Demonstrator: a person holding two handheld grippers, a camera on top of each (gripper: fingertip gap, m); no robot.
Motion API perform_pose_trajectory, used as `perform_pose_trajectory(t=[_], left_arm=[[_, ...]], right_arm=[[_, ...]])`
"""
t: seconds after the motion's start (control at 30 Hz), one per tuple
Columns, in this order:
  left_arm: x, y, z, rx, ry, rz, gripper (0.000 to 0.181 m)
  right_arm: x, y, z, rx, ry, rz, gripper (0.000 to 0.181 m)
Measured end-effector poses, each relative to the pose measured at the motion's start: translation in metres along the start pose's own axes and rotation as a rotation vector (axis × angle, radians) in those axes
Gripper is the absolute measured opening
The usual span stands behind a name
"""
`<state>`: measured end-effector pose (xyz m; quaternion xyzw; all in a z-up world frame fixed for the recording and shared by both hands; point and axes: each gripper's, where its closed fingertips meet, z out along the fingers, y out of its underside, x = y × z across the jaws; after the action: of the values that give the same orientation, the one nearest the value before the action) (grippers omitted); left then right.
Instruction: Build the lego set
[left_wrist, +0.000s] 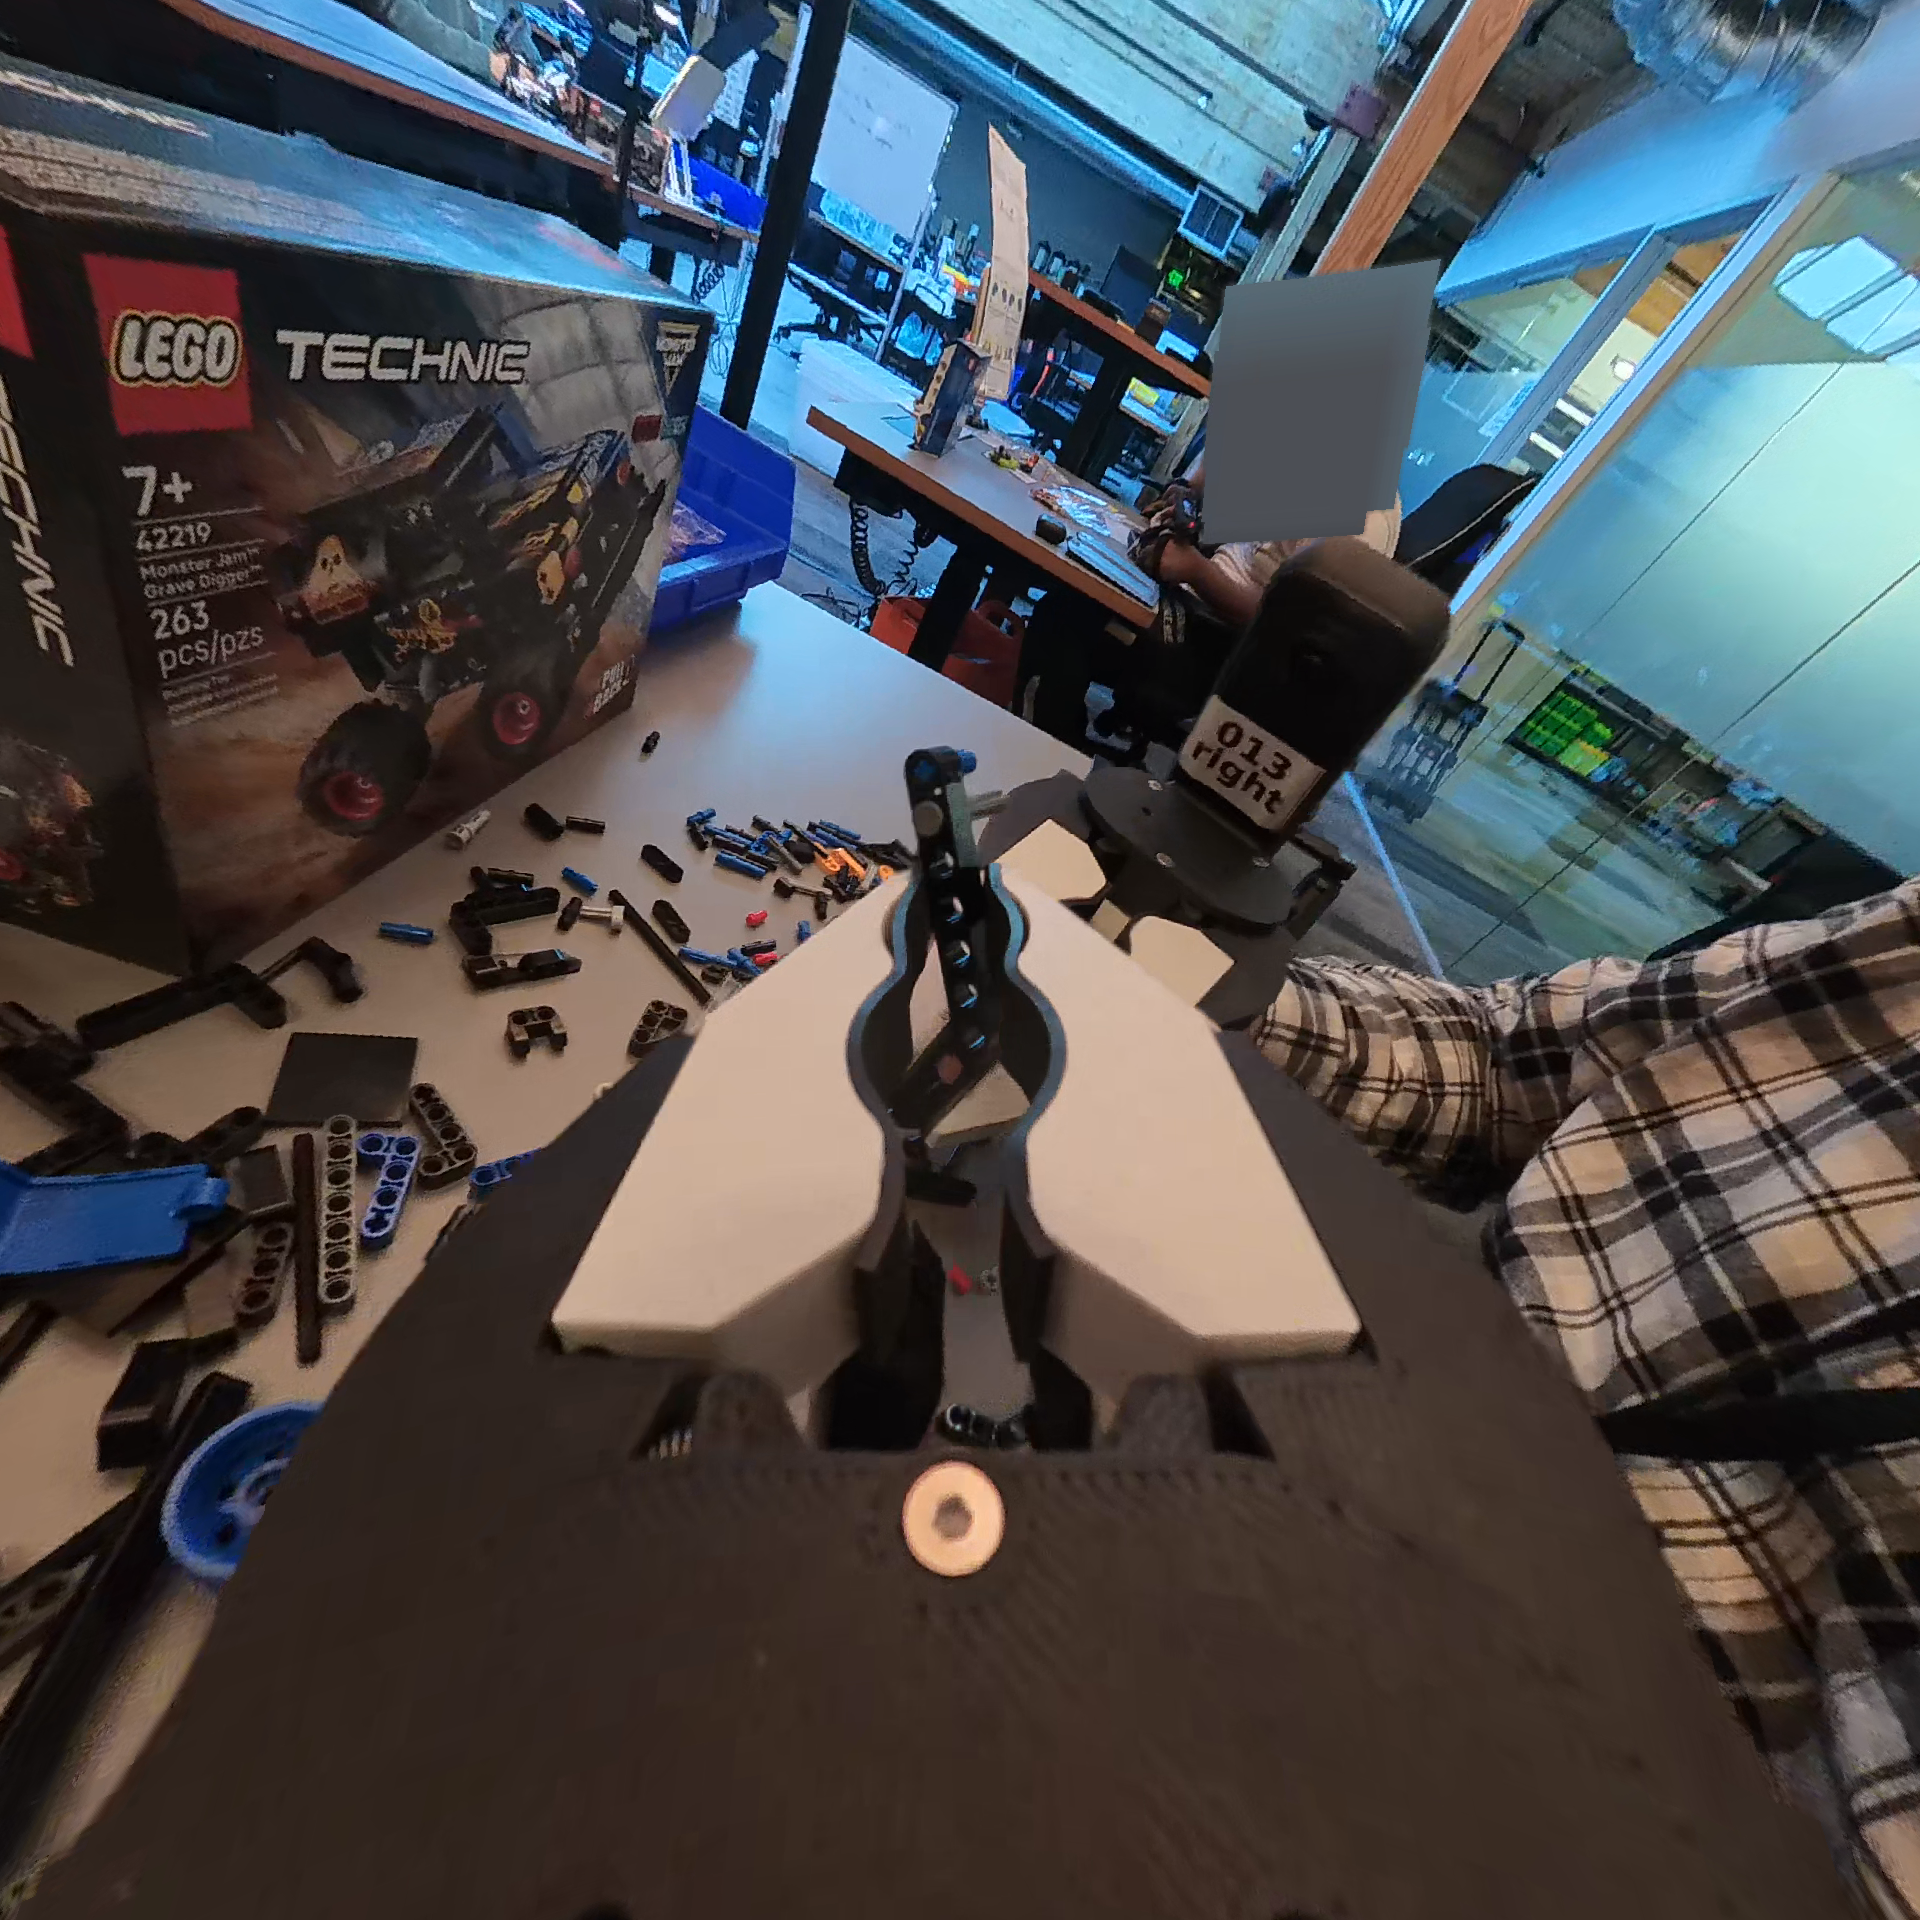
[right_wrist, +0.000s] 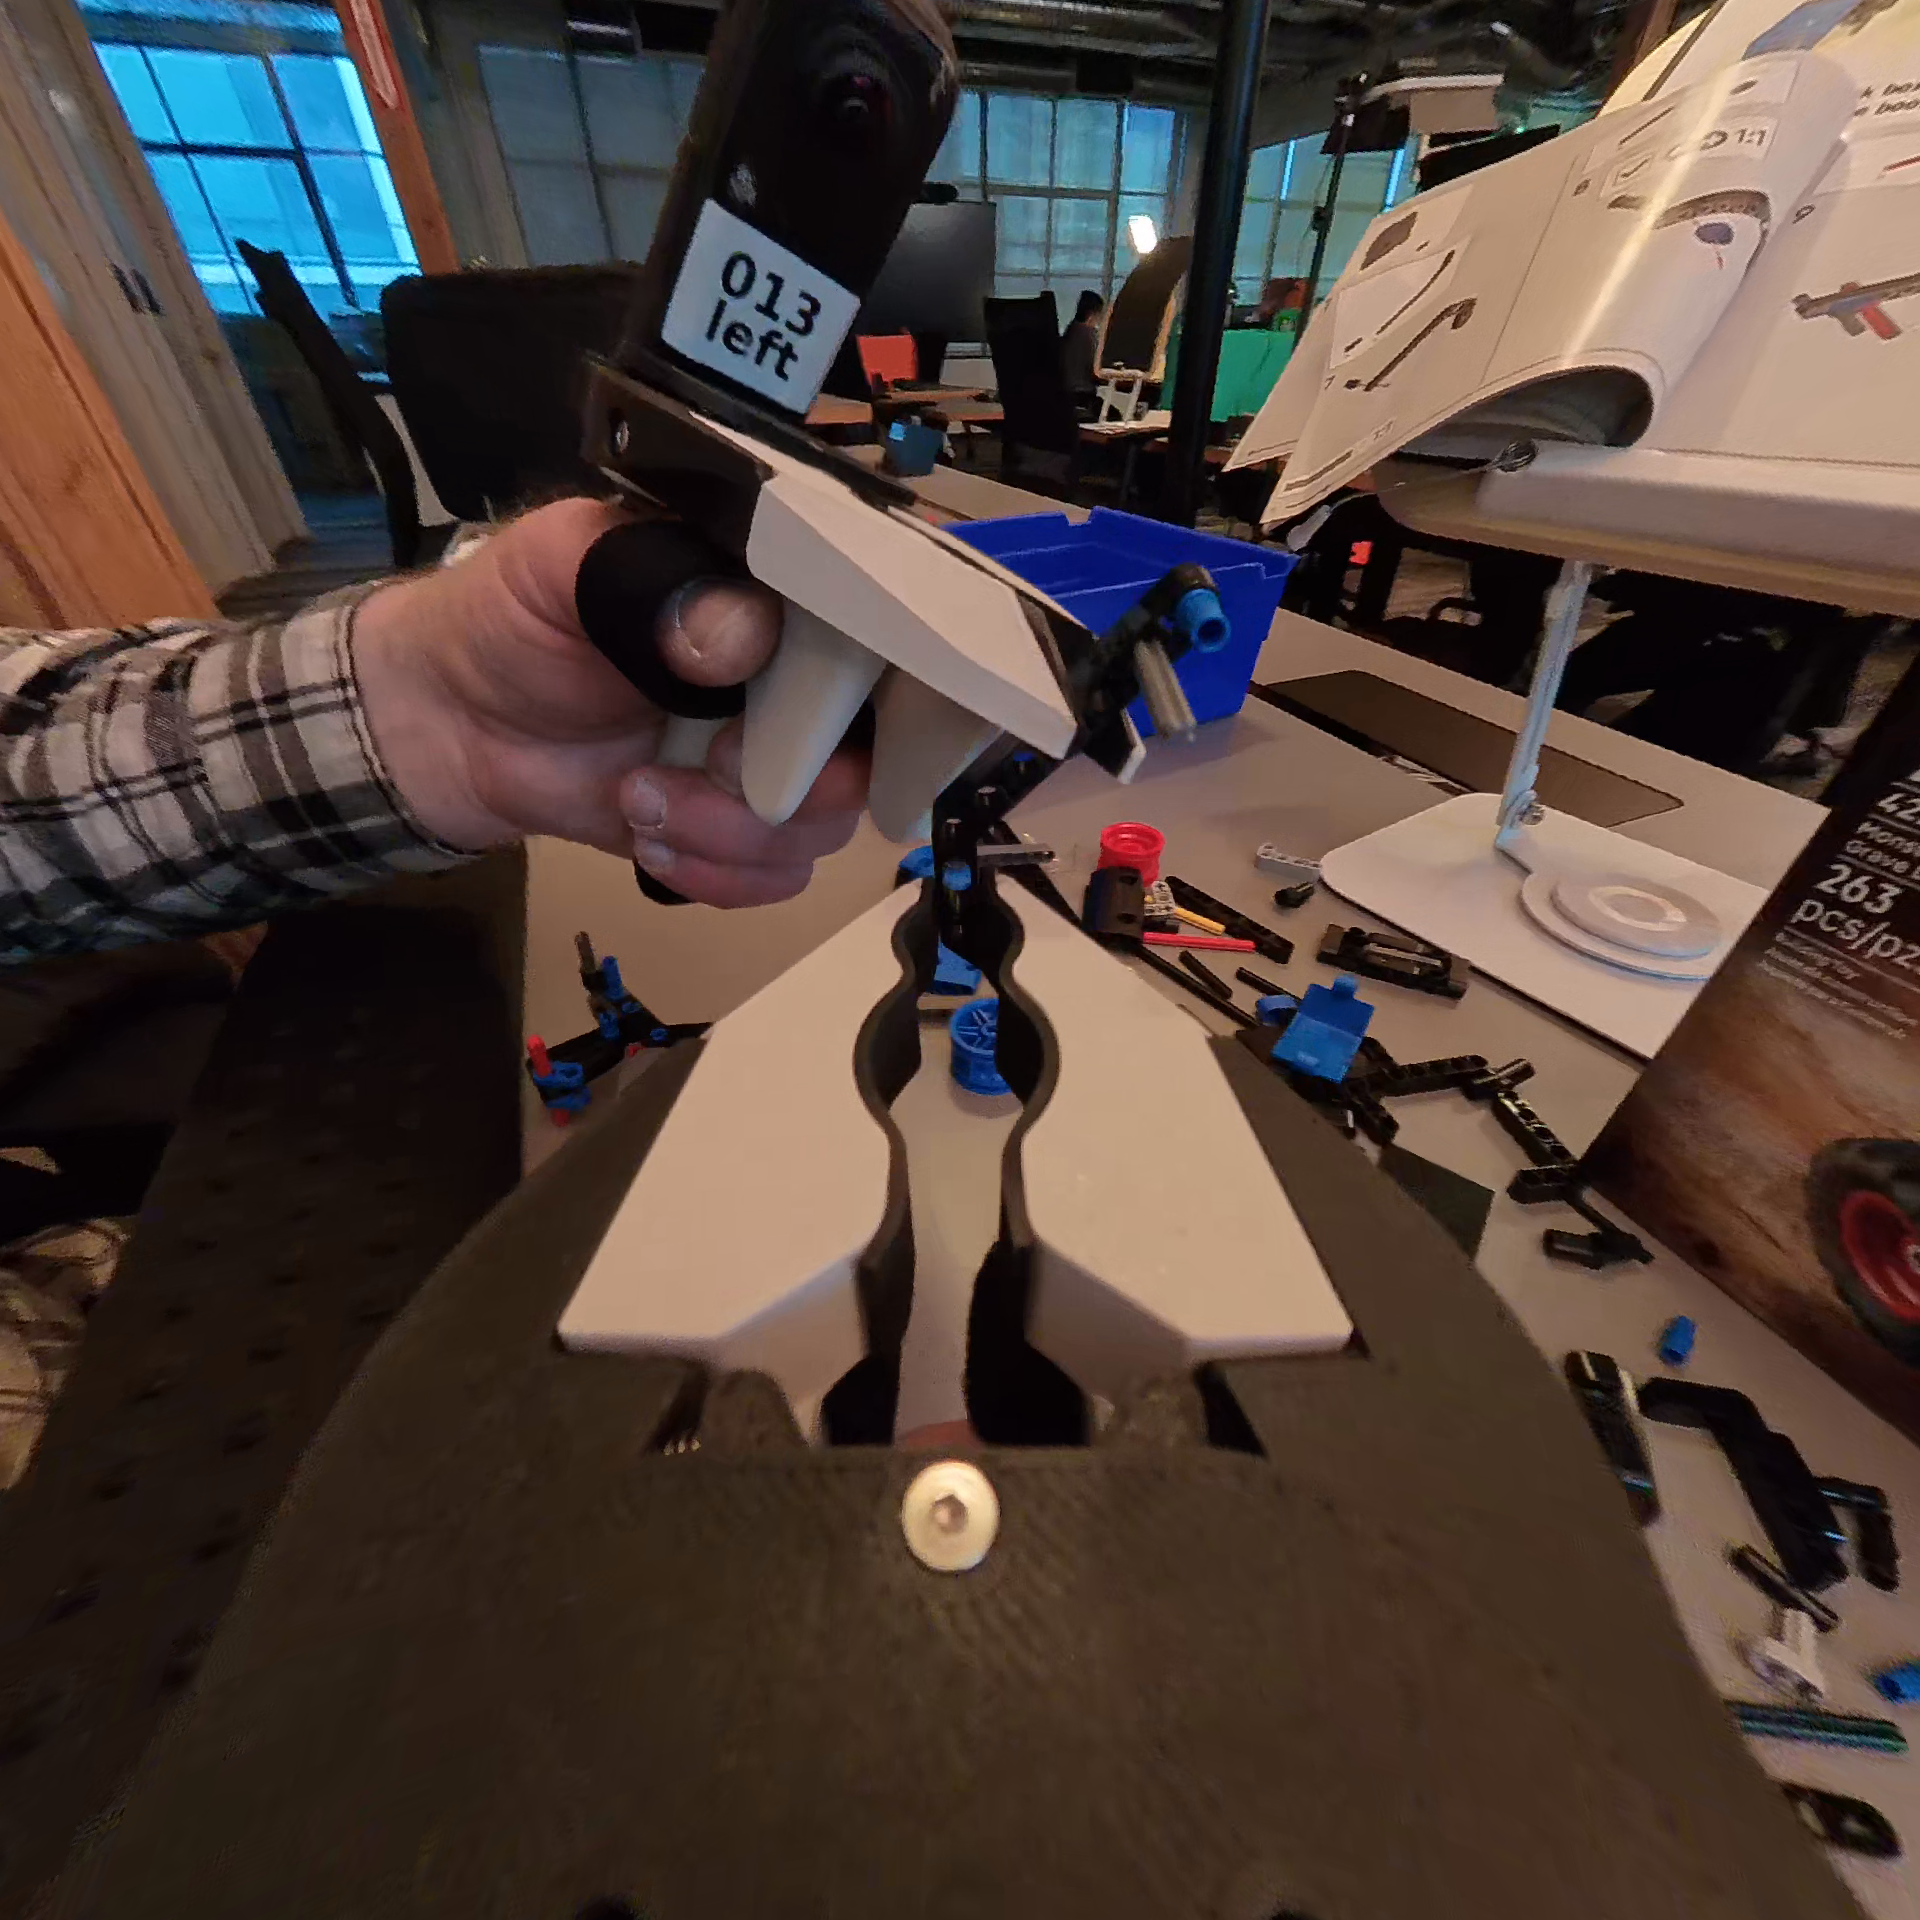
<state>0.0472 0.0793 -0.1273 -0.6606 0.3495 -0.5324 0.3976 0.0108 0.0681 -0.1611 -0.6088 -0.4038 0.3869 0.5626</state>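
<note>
1. The left gripper (left_wrist: 951, 914) has its jaws closed on a black lego beam assembly (left_wrist: 943, 883), lifted above the bench (left_wrist: 790, 675).
2. The right gripper (right_wrist: 954, 925) has its jaws pinched on the assembly's lower end.
3. Loose lego pieces (left_wrist: 665, 894) lie on the bench beside the lego box (left_wrist: 312, 540).
4. A blue bin (right_wrist: 1122, 582) sits behind the assembly.

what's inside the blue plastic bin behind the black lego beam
The blue plastic bin shows bare blue inner walls in the right wrist view. Its floor is covered by the left gripper and the black lego beam, so contents can't be told.
</note>
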Motion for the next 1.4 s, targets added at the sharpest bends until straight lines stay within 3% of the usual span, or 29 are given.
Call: perform_pose_trajectory(t=[0.03,0.27,0.4,0.63,0.8,1.0,1.17,1.3,1.4], left_arm=[[0.001,-0.001,0.000,0.009,0.007,-0.015,0.007],[0.019,-0.003,-0.002,0.045,0.124,0.002,0.018],[0.020,-0.005,-0.012,0.047,0.097,0.079,0.027],[0.020,-0.011,-0.031,0.072,0.108,0.229,0.040],[0.025,-0.004,-0.035,0.000,-0.002,0.586,0.039],[0.027,0.026,-0.026,-0.249,-0.100,0.979,0.053],[0.036,0.023,-0.021,-0.304,-0.222,1.354,0.052],[0.045,0.029,-0.012,-0.301,-0.278,1.602,0.045],[0.047,0.035,-0.007,-0.309,-0.309,1.738,0.022]], right_arm=[[-0.001,-0.001,-0.001,0.008,-0.019,0.021,0.005],[-0.020,-0.015,-0.014,0.087,-0.277,0.239,0.005],[-0.031,-0.022,-0.025,0.105,-0.437,0.314,0.005],[-0.050,-0.020,-0.034,0.077,-0.587,0.339,0.005],[-0.062,-0.011,-0.034,0.031,-0.659,0.353,0.005],[-0.073,-0.006,-0.037,0.000,-0.738,0.367,0.005],[-0.079,-0.007,-0.041,0.002,-0.792,0.390,0.005],[-0.084,-0.004,-0.041,-0.018,-0.823,0.406,0.005],[-0.086,-0.006,-0.042,-0.011,-0.844,0.429,0.005]])
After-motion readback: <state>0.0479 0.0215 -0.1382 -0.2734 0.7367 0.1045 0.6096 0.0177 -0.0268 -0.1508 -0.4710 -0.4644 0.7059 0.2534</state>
